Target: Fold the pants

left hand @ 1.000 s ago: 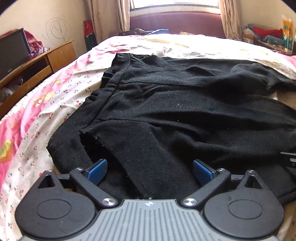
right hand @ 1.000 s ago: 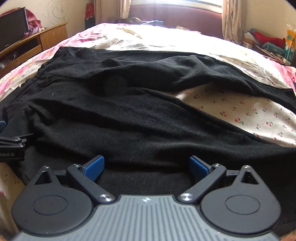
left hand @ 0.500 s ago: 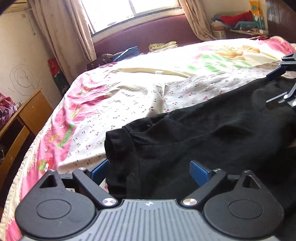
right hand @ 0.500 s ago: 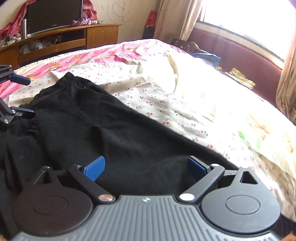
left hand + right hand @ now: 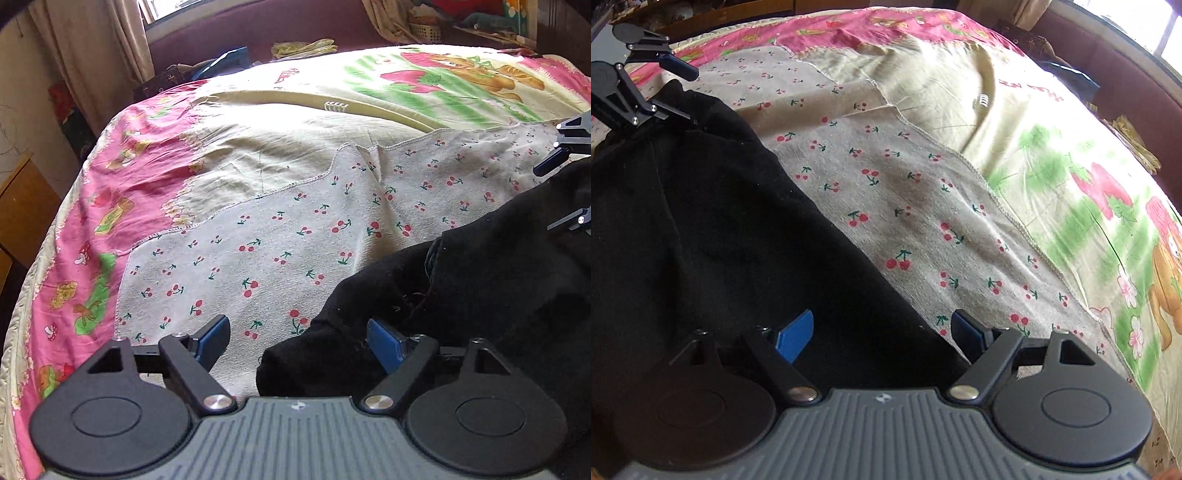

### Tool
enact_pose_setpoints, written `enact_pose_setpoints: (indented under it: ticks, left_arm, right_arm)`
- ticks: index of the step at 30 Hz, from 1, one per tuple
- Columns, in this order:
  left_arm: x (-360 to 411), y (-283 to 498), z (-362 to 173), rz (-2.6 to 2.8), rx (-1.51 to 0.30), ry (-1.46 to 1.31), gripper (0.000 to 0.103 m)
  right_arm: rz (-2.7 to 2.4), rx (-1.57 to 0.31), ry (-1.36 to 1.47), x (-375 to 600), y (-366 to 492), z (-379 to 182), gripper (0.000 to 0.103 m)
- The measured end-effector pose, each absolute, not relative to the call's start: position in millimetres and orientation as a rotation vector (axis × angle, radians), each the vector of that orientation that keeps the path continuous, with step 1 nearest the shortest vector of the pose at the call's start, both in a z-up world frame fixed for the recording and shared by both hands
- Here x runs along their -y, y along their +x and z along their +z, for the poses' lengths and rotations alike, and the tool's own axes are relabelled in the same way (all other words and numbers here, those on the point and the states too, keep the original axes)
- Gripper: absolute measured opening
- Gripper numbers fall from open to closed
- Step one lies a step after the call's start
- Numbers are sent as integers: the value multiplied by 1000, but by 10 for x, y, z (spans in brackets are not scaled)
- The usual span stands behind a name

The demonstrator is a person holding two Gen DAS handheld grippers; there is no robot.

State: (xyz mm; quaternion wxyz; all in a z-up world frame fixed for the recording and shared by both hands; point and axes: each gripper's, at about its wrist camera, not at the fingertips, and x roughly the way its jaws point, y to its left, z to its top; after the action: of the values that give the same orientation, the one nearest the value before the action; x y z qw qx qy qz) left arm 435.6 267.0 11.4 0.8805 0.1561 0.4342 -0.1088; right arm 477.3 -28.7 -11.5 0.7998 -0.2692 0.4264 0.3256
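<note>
Black pants [image 5: 498, 295] lie spread on the bed, filling the left half of the right wrist view [image 5: 701, 240]. My left gripper [image 5: 299, 338] hangs over a far corner of the pants. Its jaws stand wide, with the bunched corner by the right pad and bare sheet by the left. My right gripper [image 5: 881, 332] straddles the same far edge further along. Its jaws are closing, with black cloth between the blue pads, which do not press on it. Each gripper shows in the other's view: the right one [image 5: 561, 192], the left one [image 5: 683, 90].
A cherry-print cloth [image 5: 277, 240] covers the bed beyond the pants, over a pink and green cartoon blanket [image 5: 140, 155]. A wooden cabinet [image 5: 22, 206] stands off the bed's left side. A maroon bench [image 5: 258, 26] with clutter runs under the window.
Both grippers have swept across the pants from the near side to the far edge and rolled. Both pairs of jaws have narrowed a little, the right more.
</note>
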Motion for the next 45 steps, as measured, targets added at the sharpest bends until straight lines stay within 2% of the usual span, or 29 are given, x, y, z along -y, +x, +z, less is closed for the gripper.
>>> enact_pose_setpoints:
  ticks: [6,8,9,10,11,13,14,15,16,23,27,32,35,36,39,41,45]
  left_arm:
    - [-2601,4423,-68,-313,-1021,328,94]
    - [-2576,4406,-101,-291,-1021,328,93]
    - [-2567,4390,-101,-283,-1019,318,86]
    - [-2549,4356,-83,-286,-1011,309,74]
    - [-2517,4311,-58,-277,-1001,316,70]
    - [-2436,4207,5,-261,-967,357,50]
    - [-2405,4167,36,-253,-952,369,44]
    - [-2376,4123,62,-248,-939,378,34]
    - [-2339,4067,99,-244,-915,392,32]
    - [-2360,3425,539,-215,-724,369,31]
    - [-2430,2606,781,-237,-666,348,31]
    - [-2559,1764,556,-187,-666,280,33]
    - [-2604,1514,286,-130,-694,258,35]
    - [-2603,1421,189,-110,-696,261,38]
    - [-2614,1209,82,-77,-672,284,41]
    - [-2623,1071,66,-52,-634,328,47]
    - [-2606,896,29,-44,-567,416,57]
  right_arm:
    - [731,-977,-577,185,4962,-299,84]
    - [741,-964,-548,239,4962,-323,78]
    - [742,-960,-526,268,4959,-325,74]
    - [737,-954,-500,319,4935,-305,59]
    - [733,-945,-480,341,4901,-281,35]
    - [708,-925,-471,343,4812,-227,10]
    - [696,-903,-488,332,4735,-188,8]
    - [692,-882,-504,324,4663,-158,7]
    - [687,-864,-511,342,4586,-114,6]
    - [691,-736,-443,545,3693,442,6]
    - [698,-712,-403,667,2880,777,6]
    - [712,-796,-367,583,1687,725,6]
    - [710,-915,-310,416,1206,321,6]
    - [693,-924,-357,312,1044,177,6]
    - [615,-888,-545,50,731,-141,11]
    - [585,-832,-648,-61,643,-148,16]
    - [603,-779,-657,-200,626,104,17]
